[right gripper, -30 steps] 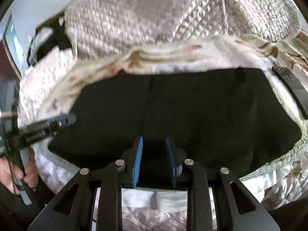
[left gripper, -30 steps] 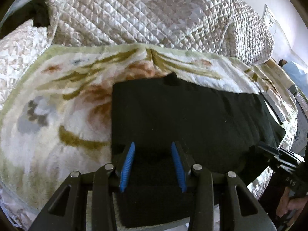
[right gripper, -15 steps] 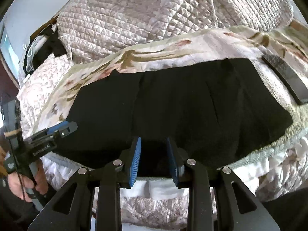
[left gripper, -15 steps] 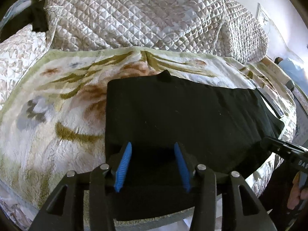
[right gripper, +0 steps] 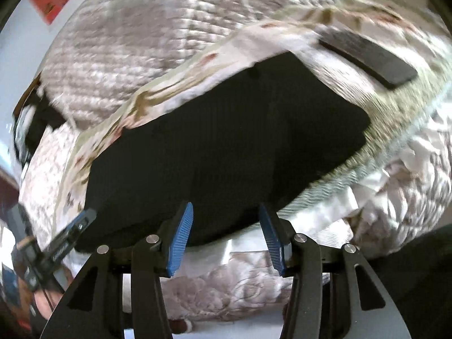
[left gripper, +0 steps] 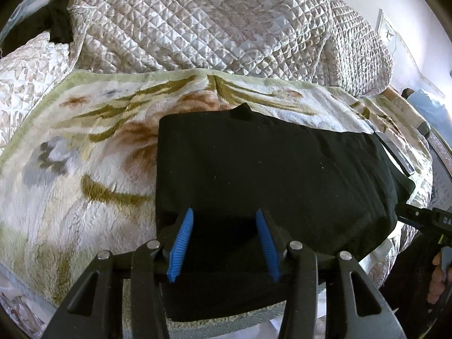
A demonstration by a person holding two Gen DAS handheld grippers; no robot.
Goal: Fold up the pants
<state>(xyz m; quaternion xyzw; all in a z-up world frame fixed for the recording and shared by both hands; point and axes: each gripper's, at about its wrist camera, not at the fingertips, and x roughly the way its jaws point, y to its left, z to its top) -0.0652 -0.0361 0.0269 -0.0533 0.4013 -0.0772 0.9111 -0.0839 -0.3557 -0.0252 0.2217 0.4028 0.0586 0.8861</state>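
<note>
A pair of black fabric pants [left gripper: 268, 180], folded into a flat, roughly rectangular stack, lies on a fluffy cream blanket with green and rust floral patterning [left gripper: 70, 169] that covers a bed. In the left wrist view the pants sit at the near edge of that blanket, their long side running away to the right, with one small tab of black cloth poking up from their far edge. Beyond the pants, past the blanket's green border, a shiny quilted beige bedspread [left gripper: 197, 22] is heaped high. The left gripper [left gripper: 224, 240] — black arms tipped with ribbed blue pads [left gripper: 180, 245] — hovers over the near left corner of the pants; its jaws stand spread, with black cloth showing between and below them, and the pads do not press on it. At the far right end of the pants the right gripper [left gripper: 423, 219] shows as a dark bar, with part of the person's hand [left gripper: 438, 276] below it. The right wrist view is motion-blurred. There the right gripper [right gripper: 226, 236] sits at the near edge of the pants [right gripper: 226, 147] with its jaws opening; the blue pads are well apart and only the fabric's edge and pale bedding lie between them. A flat black rectangular slab [right gripper: 367, 56] rests on the blanket beyond the right end of the pants — what it is cannot be told. The left gripper [right gripper: 70, 237] appears at the pants' left end.
</note>
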